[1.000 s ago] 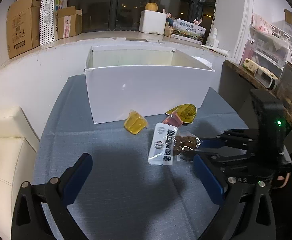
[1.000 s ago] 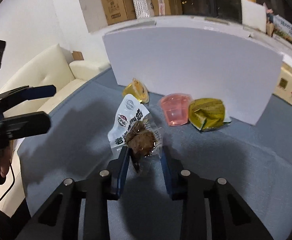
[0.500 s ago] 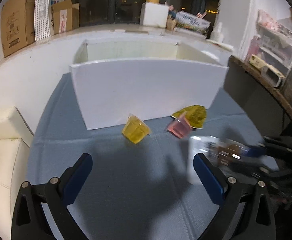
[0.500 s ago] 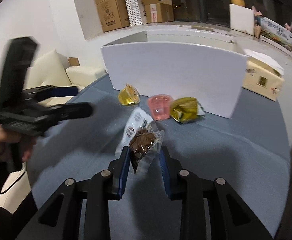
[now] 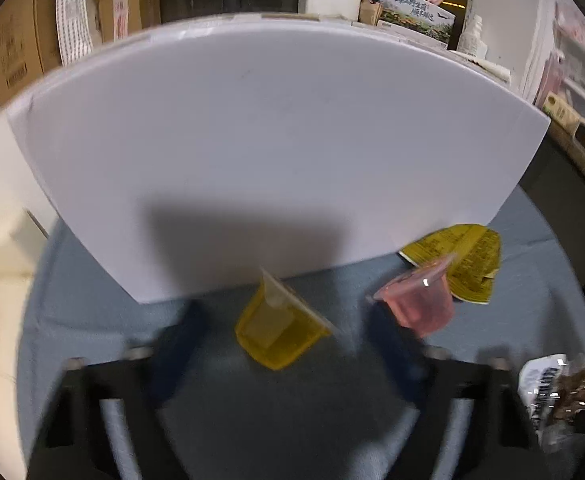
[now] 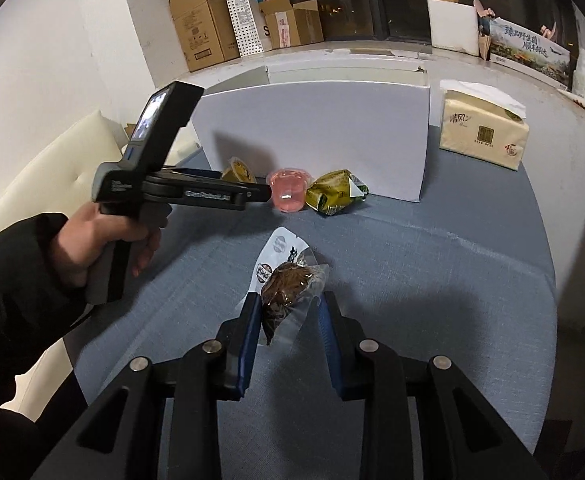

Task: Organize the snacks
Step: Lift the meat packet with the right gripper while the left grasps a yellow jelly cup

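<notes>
My right gripper [image 6: 288, 320] is shut on a clear packet of brown snack [image 6: 288, 284] and holds it above the blue tablecloth; the packet also shows in the left wrist view [image 5: 560, 392]. My left gripper [image 5: 280, 332] is open, its blurred fingers either side of a yellow jelly cup [image 5: 276, 328] lying tilted by the white box [image 5: 276, 152]. In the right wrist view the left gripper [image 6: 258, 188] reaches toward the yellow cup [image 6: 238, 170]. A pink jelly cup [image 5: 420, 300] [image 6: 288, 192] and a yellow-green packet [image 5: 464, 260] [image 6: 334, 192] lie to its right.
The white box [image 6: 324, 128] stands at the back of the blue tablecloth [image 6: 432, 280]. A tissue pack [image 6: 484, 132] sits right of the box. Cardboard boxes [image 6: 208, 32] line the window ledge. A cream sofa [image 6: 52, 176] is at the left.
My left gripper has moved forward and down to the yellow jelly cup, close to the box wall. My right gripper has pulled back and up with the brown snack packet.
</notes>
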`<state>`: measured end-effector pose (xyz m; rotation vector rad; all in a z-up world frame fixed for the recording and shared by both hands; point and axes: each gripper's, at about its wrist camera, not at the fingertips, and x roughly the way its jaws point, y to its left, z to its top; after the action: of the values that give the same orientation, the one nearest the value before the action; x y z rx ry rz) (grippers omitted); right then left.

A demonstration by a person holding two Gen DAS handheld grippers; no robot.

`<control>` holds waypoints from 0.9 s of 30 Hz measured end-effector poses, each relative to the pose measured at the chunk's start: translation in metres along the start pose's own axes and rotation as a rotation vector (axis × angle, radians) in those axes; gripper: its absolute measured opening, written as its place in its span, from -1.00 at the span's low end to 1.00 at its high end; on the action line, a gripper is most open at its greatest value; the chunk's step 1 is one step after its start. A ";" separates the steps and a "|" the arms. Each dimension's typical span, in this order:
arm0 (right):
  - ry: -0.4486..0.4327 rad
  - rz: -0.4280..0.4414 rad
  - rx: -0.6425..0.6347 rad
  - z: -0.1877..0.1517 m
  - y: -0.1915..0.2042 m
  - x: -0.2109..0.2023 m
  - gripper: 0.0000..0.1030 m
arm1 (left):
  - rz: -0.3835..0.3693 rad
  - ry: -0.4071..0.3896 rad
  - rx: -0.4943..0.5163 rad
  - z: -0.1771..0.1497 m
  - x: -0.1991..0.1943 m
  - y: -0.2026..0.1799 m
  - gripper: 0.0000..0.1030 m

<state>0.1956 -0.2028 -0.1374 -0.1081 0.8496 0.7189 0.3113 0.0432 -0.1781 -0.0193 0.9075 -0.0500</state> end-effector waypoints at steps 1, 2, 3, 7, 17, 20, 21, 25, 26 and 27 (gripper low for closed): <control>0.000 0.000 0.003 0.000 -0.002 0.002 -0.38 | 0.001 -0.002 -0.001 0.002 -0.001 0.000 -0.02; -0.001 -0.001 0.008 0.000 -0.003 0.004 -0.38 | -0.004 0.004 -0.013 0.004 -0.001 0.002 -0.02; -0.002 0.001 0.011 0.000 -0.003 0.004 -0.38 | -0.009 0.007 -0.010 0.004 -0.001 0.002 -0.02; 0.006 0.010 0.019 0.000 -0.005 0.010 -0.38 | -0.022 -0.006 0.026 -0.001 -0.008 -0.004 -0.02; 0.047 0.022 0.054 -0.006 -0.011 0.028 0.15 | -0.073 -0.066 0.072 -0.022 -0.052 -0.016 -0.02; 0.042 0.043 0.054 -0.003 -0.011 0.031 0.28 | -0.087 -0.080 0.080 -0.024 -0.063 -0.016 -0.02; 0.042 0.053 0.048 -0.003 -0.008 0.033 0.30 | -0.088 -0.087 0.082 -0.030 -0.071 -0.009 -0.02; 0.080 0.052 0.000 -0.003 0.006 0.045 0.30 | -0.099 -0.104 0.087 -0.029 -0.081 -0.012 -0.02; 0.089 0.041 -0.019 -0.005 0.010 0.048 0.30 | -0.103 -0.106 0.087 -0.028 -0.082 -0.012 -0.02; 0.081 0.031 -0.033 -0.006 0.013 0.048 0.32 | -0.105 -0.108 0.088 -0.029 -0.084 -0.012 -0.02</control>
<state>0.2052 -0.1691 -0.1737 -0.1552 0.9182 0.7617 0.2365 0.0356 -0.1291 0.0119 0.7948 -0.1853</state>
